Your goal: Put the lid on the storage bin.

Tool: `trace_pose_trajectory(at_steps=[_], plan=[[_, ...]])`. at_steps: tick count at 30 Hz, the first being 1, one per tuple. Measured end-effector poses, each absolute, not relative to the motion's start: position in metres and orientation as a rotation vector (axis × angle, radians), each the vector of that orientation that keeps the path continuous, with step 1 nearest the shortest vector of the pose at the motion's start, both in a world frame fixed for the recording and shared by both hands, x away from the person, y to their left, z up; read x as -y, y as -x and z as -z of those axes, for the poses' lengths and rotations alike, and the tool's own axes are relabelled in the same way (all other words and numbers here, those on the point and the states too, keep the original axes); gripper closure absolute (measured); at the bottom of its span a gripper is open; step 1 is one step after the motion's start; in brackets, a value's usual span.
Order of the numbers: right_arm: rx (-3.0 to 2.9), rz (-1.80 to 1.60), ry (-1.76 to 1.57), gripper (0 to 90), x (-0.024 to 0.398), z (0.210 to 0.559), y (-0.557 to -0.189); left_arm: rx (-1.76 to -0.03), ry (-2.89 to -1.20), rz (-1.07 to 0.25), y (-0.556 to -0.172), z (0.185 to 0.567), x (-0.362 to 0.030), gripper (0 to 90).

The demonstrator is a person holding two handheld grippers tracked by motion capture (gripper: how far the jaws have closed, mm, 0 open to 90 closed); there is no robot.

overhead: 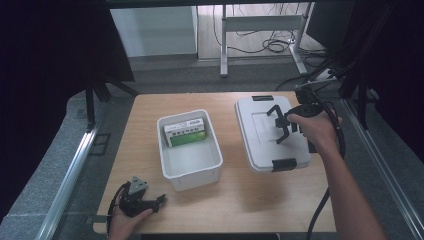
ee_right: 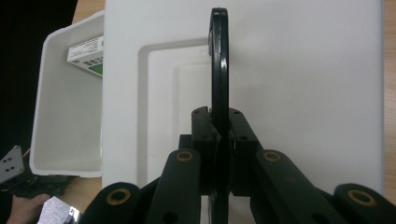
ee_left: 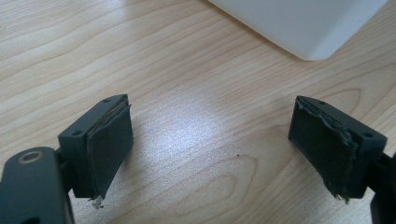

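The right claw [overhead: 282, 126] is closed on the black handle [ee_right: 219, 60] of a white lid [overhead: 260, 135], which lies on the wooden surface [overhead: 240, 195] at the right side, just beside an open white tub [overhead: 190, 162]. In the right gripper view the handle stands up on edge from the lid's top, and both black jaws press against its lower part from either side, with the lid's raised middle panel spreading out behind them. From the high view the person's right hand [overhead: 312, 131] reaches over the lid's near right part, and two black latches show on the lid, one at its far edge [overhead: 262, 98] and one at its near edge [overhead: 283, 164]. The tub stands near the middle of the surface, close to the lid's left edge without clearly touching it; inside, against its far wall, a green and white box [overhead: 186, 132] leans tilted. The left claw [overhead: 159, 201] rests low over the surface at its near left corner, held in the person's left hand [overhead: 127, 220], well apart from the lid and just short of the tub's near corner. Its jaws stand wide apart with nothing between them, only bare wood showing under the pads [ee_left: 109, 140], and the tub's rounded corner [ee_left: 313, 32] lies beyond them.
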State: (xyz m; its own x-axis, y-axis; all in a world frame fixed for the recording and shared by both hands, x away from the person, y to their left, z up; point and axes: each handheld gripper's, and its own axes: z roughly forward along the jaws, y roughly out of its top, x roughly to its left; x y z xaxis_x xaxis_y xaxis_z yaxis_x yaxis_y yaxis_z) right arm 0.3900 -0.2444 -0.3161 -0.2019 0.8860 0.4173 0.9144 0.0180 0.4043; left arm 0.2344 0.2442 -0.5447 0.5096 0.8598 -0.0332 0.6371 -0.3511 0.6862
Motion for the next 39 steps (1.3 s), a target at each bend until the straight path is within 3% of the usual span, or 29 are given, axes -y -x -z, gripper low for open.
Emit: trace_pose_trajectory(at_steps=[39], plan=[[2.236,0.945,1.784,84.2,0.169,0.307,-0.388,-1.217,-2.106,-0.442,-0.235,0.545,-0.244,13.5]])
